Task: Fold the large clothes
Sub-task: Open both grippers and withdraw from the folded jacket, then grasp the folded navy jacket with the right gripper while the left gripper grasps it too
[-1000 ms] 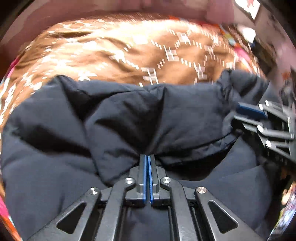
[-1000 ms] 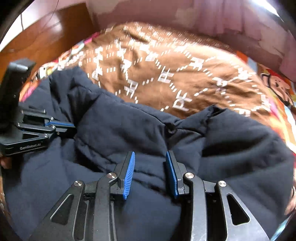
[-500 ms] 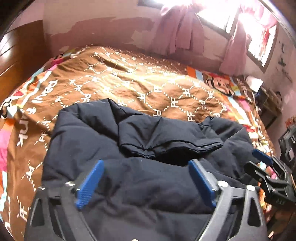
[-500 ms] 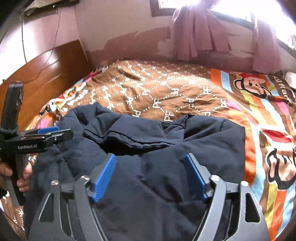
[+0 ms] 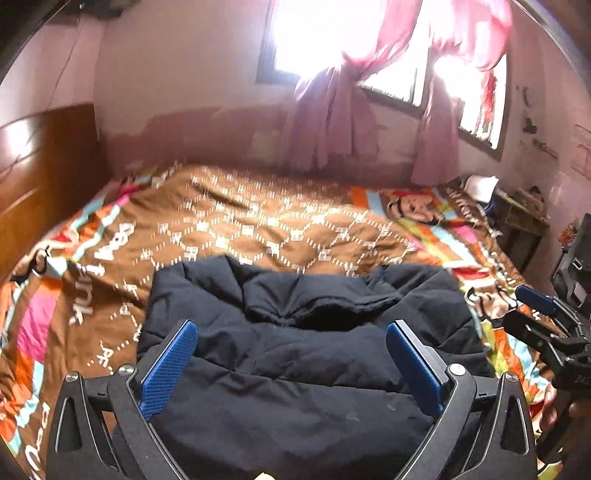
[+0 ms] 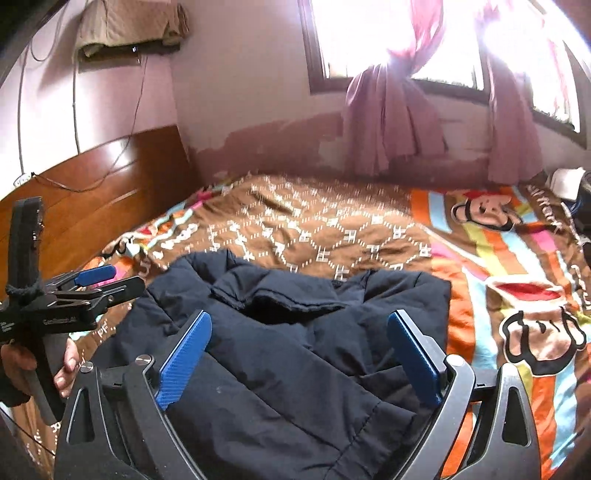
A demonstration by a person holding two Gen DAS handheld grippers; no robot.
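Bedspread [image 5: 258,221] in brown carries our dark padded jacket [image 5: 295,350], folded at the near edge. Our left gripper [image 5: 291,365] and right gripper [image 6: 299,362] hang above it, jaws just opened wide, gripping nothing.

Hidden, cropped and washed-out parts

The jacket [image 5: 295,354] runs off the bottom edge in both views, its near end behind the gripper frames. The bedspread [image 5: 258,229] pattern is smeared by blur and its lettering unreadable. The window [image 6: 388,33] is blown out to white. Clutter on the side table [image 5: 517,214] is too small to identify. The right gripper [image 5: 535,317] is cut by the left view's edge; a hand [image 6: 22,369] is cropped in the right view.
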